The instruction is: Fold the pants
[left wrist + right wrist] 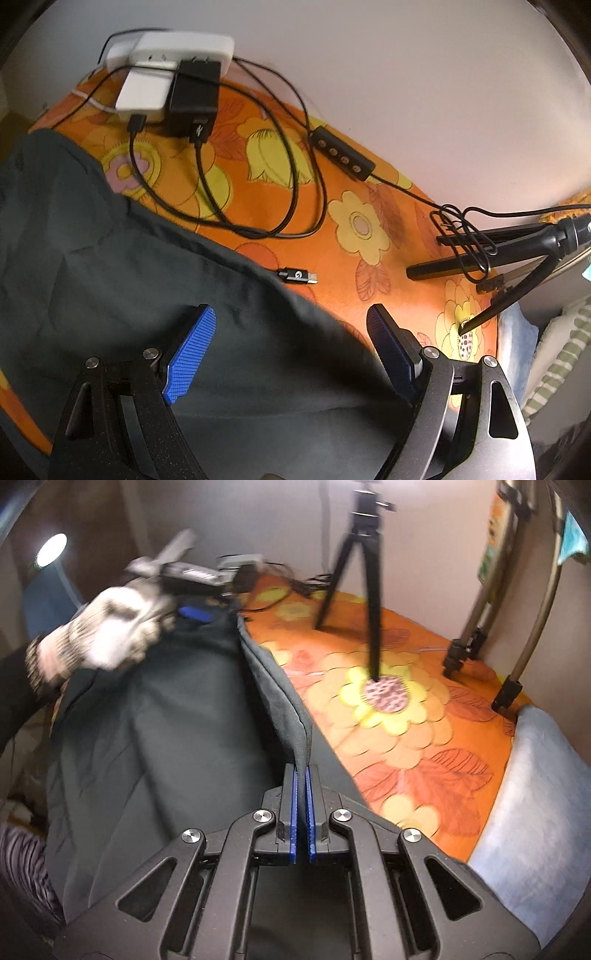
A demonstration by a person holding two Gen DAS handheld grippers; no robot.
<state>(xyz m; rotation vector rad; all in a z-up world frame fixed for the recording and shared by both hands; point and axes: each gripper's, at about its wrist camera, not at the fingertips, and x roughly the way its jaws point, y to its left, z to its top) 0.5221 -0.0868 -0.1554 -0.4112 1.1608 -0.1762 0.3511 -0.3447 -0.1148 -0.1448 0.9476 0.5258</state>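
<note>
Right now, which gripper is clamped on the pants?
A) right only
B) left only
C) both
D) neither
A: the right gripper has its blue pads shut on a raised fold of the dark pants, while the left gripper is wide open above the fabric, with nothing between its fingers.

From my feed the room looks dim and warm-toned, with a round lamp (51, 550) glaring at the upper left of the right wrist view. My gloved left hand (110, 635) and the tripod (364, 565) smear with motion blur there. Both fisheye views bend hard at the edges, with dark vignetted corners.
</note>
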